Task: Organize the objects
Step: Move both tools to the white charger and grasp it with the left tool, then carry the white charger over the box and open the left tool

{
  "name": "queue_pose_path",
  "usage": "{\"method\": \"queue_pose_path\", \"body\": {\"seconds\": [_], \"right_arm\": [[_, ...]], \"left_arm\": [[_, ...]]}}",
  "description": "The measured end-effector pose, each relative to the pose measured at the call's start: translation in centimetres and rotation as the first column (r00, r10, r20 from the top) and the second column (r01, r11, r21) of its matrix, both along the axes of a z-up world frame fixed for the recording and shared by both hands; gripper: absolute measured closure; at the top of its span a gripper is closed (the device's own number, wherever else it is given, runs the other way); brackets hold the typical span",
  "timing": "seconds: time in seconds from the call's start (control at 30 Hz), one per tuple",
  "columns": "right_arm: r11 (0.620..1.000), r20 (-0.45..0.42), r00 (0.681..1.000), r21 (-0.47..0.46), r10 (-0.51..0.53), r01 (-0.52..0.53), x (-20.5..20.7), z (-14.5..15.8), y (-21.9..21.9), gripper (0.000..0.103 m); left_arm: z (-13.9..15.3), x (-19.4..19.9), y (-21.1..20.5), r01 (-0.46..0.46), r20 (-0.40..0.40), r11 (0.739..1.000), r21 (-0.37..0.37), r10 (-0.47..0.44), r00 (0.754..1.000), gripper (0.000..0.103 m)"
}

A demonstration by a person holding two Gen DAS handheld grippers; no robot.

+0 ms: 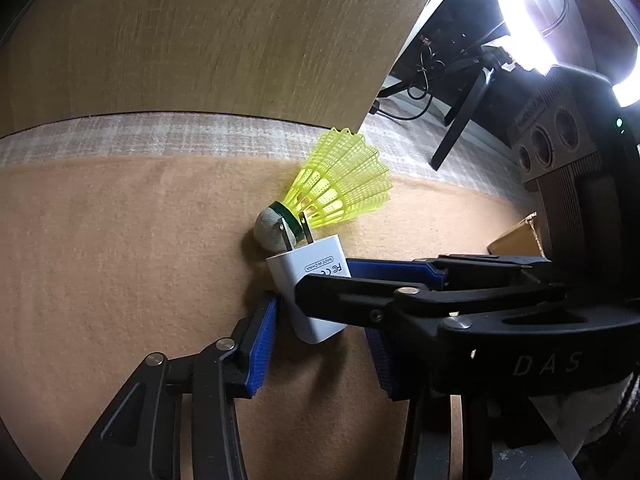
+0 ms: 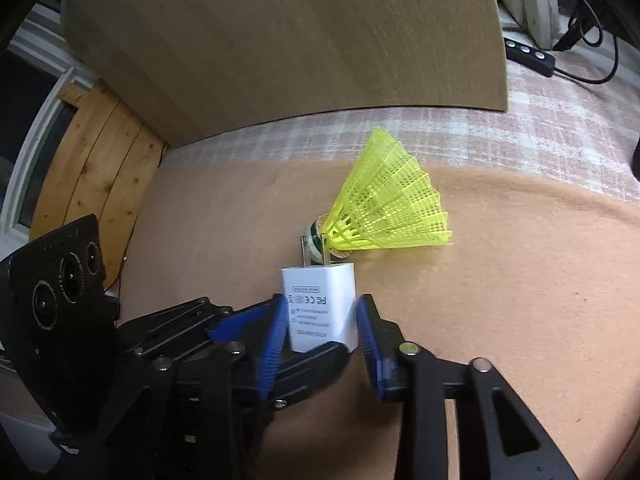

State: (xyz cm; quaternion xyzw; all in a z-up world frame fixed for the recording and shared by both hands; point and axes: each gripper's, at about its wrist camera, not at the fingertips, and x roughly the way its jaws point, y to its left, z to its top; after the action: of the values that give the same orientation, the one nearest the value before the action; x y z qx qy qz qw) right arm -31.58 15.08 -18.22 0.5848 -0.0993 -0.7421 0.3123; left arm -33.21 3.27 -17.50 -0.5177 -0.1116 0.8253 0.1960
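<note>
A: Nearest, the left gripper (image 1: 320, 332) has blue pads beside the white charger (image 1: 310, 292). Squeezing? I cannot tell.

B: The right gripper (image 2: 322, 334) pinches the charger (image 2: 320, 304) on the tan mat (image 2: 500, 300). Its prongs touch the yellow birdie (image 2: 384, 204).

A: A wooden board (image 1: 200, 40) stands behind. Only my side shows the bright lamp (image 1: 520, 8).

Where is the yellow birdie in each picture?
Left wrist view: the yellow birdie lies right of the middle, its skirt fanning up and right, just beyond the white charger.
Right wrist view: the birdie lies right of the middle, just above the charger.
Shared landmark: the charger's metal prongs reach the birdie's rounded nose in both views, and the wooden board stands behind.
</note>
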Motion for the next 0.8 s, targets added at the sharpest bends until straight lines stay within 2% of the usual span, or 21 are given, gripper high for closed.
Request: {"method": "queue_pose_path", "body": {"seconds": [0.2, 0.47, 0.8], "right_arm": [[1.0, -0.006, 1.0, 0.007, -0.016, 0.016, 1.0, 0.4, -0.1, 0.071], [0.998, -0.027, 0.998, -0.013, -0.064, 0.064, 4.2, 2.6, 2.9, 0.071], [0.986, -0.107, 0.98, -0.006, -0.169, 0.169, 7.9, 6.8, 11.3, 0.071]], "left_arm": [[0.4, 1.0, 0.3, 0.0, -0.001, 1.0, -0.009, 0.0, 1.0, 0.058], [2.4, 3.8, 2.5, 0.026, -0.029, 1.0, -0.004, -0.026, 0.999, 0.059], [6.0, 6.5, 10.8, 0.143, -0.104, 0.99, -0.004, -0.143, 0.984, 0.059]]}}
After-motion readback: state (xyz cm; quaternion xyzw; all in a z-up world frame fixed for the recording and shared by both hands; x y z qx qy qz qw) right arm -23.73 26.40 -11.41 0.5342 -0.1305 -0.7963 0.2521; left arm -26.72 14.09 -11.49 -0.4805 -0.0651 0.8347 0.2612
